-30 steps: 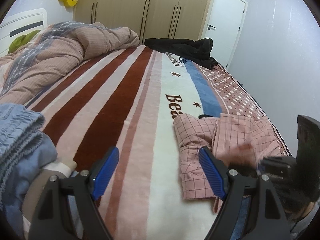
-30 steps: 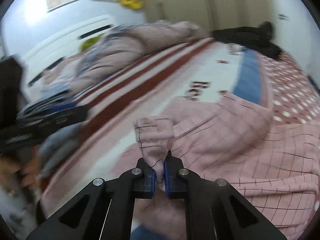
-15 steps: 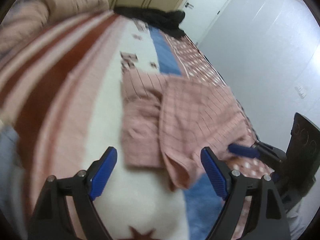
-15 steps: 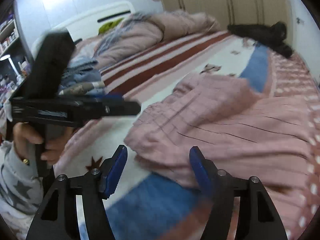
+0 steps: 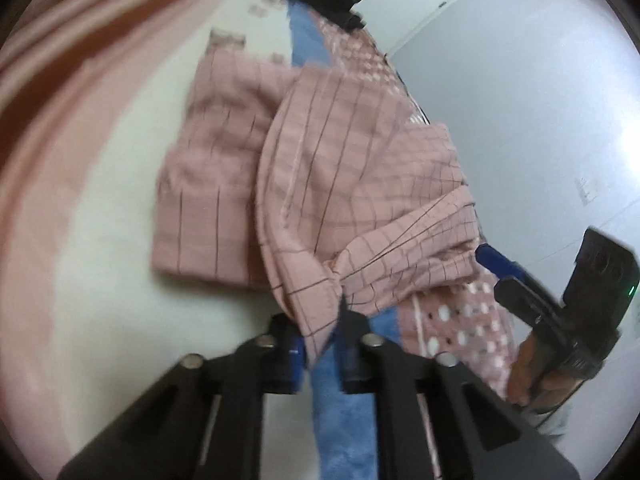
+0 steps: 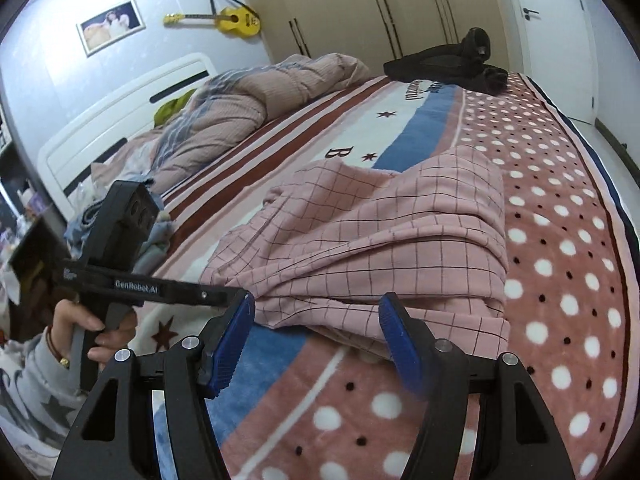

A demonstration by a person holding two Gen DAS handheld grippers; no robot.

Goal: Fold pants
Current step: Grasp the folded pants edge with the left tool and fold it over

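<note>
Pink checked pants [image 5: 320, 184] lie bunched and partly folded on the bed blanket; they also show in the right wrist view [image 6: 380, 248]. My left gripper [image 5: 320, 344] is shut on a near corner of the pants and holds it pinched. My right gripper [image 6: 320, 344] is open and empty, just short of the pants' near edge. In the left wrist view the right gripper [image 5: 504, 272] sits at the right, beside the pants. In the right wrist view the left gripper's body [image 6: 132, 280] comes in from the left, held by a hand.
The bed blanket [image 6: 560, 240] has red stripes, a blue band and a dotted pink part. A crumpled duvet [image 6: 248, 96] and black clothes [image 6: 448, 64] lie at the far end. Blue clothes [image 6: 160, 236] lie at the left. Wardrobes and a door stand behind.
My right gripper let go of the pants and opened. My left gripper swung right to the pants and shut on a near corner of them.
</note>
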